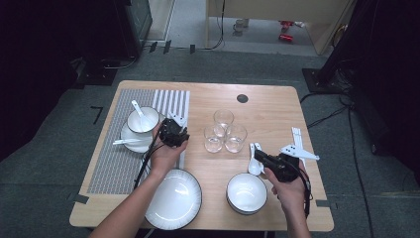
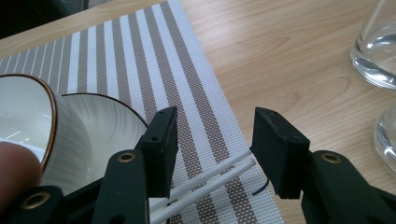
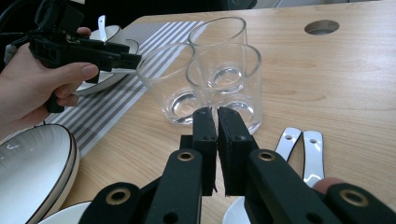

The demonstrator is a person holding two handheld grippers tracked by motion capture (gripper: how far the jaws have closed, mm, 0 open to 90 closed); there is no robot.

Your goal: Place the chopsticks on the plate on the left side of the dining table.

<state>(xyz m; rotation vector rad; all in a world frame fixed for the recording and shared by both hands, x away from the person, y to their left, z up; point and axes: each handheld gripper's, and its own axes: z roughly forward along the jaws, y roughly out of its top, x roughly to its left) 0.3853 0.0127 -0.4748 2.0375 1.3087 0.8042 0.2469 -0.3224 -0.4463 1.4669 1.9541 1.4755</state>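
My left gripper (image 1: 172,130) hovers over the right edge of the striped placemat (image 2: 140,60), jaws open. A pair of white chopsticks (image 2: 210,179) lies flat on the mat below the gap, touched by neither pad. Just to its left sits a white bowl (image 1: 142,120) with a spoon in it, on a white plate (image 2: 109,126). My right gripper (image 3: 217,140) is shut with nothing between its jaws. It points at three empty glasses (image 3: 224,79), and two white spoons (image 3: 303,147) lie on the wood at its right.
A large white plate (image 1: 174,199) and a white bowl (image 1: 246,193) stand near the table's front edge. The glasses (image 1: 224,132) are grouped at mid-table. A round cable hole (image 1: 242,98) is at the back. Bare wood lies at the back right.
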